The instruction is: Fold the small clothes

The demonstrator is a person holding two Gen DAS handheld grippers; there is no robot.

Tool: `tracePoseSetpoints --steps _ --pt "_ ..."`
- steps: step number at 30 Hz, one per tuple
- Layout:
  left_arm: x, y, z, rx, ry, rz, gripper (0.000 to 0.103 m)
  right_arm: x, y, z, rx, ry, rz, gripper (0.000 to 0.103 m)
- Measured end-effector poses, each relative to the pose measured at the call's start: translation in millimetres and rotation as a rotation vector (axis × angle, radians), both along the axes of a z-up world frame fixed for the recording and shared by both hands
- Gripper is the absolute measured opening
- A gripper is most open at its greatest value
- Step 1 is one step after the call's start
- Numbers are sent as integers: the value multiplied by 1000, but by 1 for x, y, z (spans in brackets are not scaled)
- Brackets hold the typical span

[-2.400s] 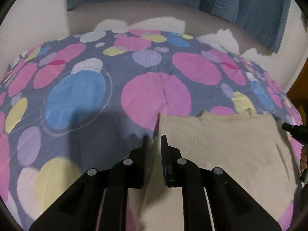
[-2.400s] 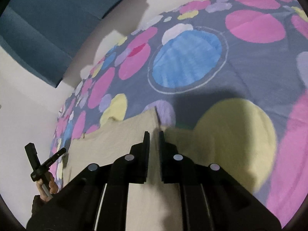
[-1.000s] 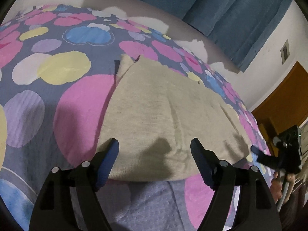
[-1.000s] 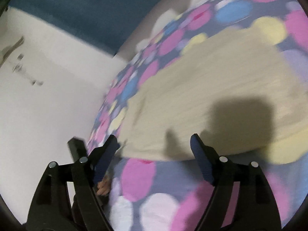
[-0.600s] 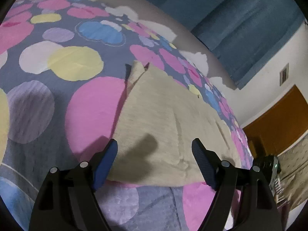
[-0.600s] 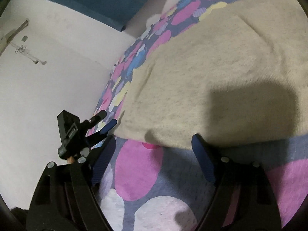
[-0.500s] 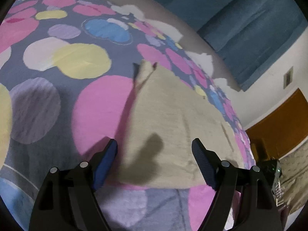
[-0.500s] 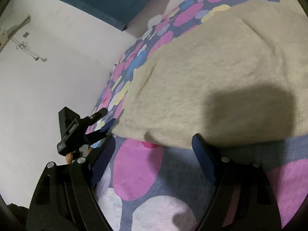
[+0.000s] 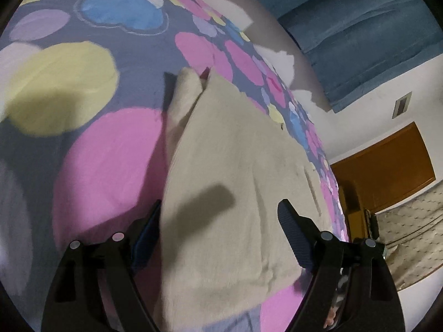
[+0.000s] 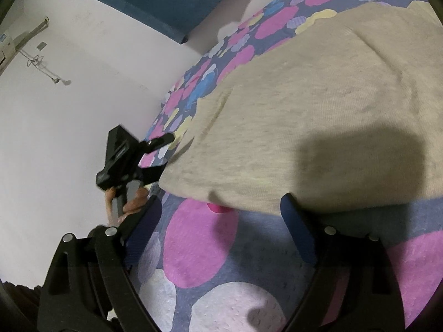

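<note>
A beige knit garment [image 9: 235, 166] lies folded flat on the bed with the circle-print cover [image 9: 105, 149]. It also shows in the right wrist view [image 10: 304, 105]. My left gripper [image 9: 218, 229] is open and empty, low over the garment's near left corner. My right gripper [image 10: 218, 221] is open and empty, just short of the garment's near edge. The left gripper shows in the right wrist view [image 10: 155, 156], open at the garment's corner, with the hand [image 10: 130, 202] on its handle.
A white wall [image 10: 69, 110] runs along the bed's side. Blue curtains [image 9: 360, 36] hang behind the bed. An orange wooden door [image 9: 387, 166] and a quilted beige surface [image 9: 409, 238] lie past the bed's far side.
Both grippers let go of the garment's top corners, opened and drew back to its near edge. In the last half second the left gripper came closer over the corner.
</note>
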State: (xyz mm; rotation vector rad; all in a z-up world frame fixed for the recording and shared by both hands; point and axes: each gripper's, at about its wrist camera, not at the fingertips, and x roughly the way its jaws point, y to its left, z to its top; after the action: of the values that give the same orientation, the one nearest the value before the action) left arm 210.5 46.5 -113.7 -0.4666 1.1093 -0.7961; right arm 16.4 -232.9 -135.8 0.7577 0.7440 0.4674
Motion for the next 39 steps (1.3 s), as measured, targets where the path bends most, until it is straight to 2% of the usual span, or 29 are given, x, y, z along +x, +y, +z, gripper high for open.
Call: tracePoseSetpoints --steps 6,8,14,17,19,21,23,26,29,30,33,39 --pt "17 -23 -1 -4 19 -61 80 0 0 1 5 -5 2 88" --pt "19 -24 -3 -11 34 -67 77 0 0 1 6 -6 2 89" --pt "18 -29 1 47 11 -87 73 -1 1 1 0 -7 2 89" --pt "24 -32 0 54 14 -75 61 0 1 2 -1 -8 3 90" --pt "29 -30 -4 48 32 -64 46 -1 1 2 0 -9 2 90" --pt "29 -29 -5 55 36 -64 44 -1 1 2 -1 -9 2 90" --pt "25 -31 -3 82 5 -80 44 -2 2 2 -2 -10 2 90" --pt "19 -43 4 170 -58 -100 44 -2 2 3 0 -10 2 90" --pt "19 -53 10 251 -58 -93 21 -3 2 3 1 -14 1 90" --pt "18 -55 12 274 -65 -84 17 -3 2 3 2 -14 1 90" --pt "14 -69 29 344 -101 -66 15 -3 2 2 5 -16 0 90" --pt "-3 -128 85 391 -191 -71 14 -4 3 3 4 -20 -4 90"
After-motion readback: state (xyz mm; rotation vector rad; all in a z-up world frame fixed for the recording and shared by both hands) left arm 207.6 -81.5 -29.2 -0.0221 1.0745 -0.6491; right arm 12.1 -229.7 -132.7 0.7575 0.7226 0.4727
